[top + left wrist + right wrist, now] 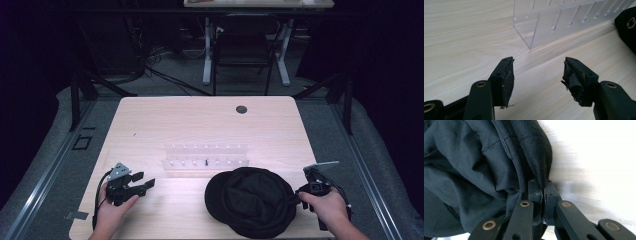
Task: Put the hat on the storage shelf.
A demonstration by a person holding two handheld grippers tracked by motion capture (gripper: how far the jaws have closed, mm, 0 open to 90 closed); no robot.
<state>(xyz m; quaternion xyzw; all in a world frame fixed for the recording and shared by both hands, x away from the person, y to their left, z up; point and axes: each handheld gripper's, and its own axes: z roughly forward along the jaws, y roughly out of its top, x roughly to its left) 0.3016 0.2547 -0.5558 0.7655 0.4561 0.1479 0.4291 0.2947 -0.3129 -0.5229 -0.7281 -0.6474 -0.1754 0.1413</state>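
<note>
— Where are the person's hands?

— Both come in over the near edge of the pale wooden table. The left hand wraps the left gripper from below and behind, forearm angled in from the near corner, the tool pointing across the table toward the middle. Its two black jaws stand well apart with nothing between them; in the left gripper view the worn pads face each other over bare wood.

— What lies ahead of that tool?

— The clear acrylic slotted rack, just beyond and a little to the right of the jaw tips, not touching them. Farther right, the edge of the black fabric cap shows.

— And the right hand?

— It grips the right gripper low at the table's near right side, wrist bent inward so the tool points left at the cap. The grey three-cornered plate on top tilts up and away from the hand.

— Is that gripper holding anything?

— Yes. In the right gripper view the jaws are pressed together on a fold of the cap's dark cloth at its edge. The cap spreads out ahead and to the left of the jaws, rumpled, resting on the table, directly in front of the rack as seen from above.
</note>
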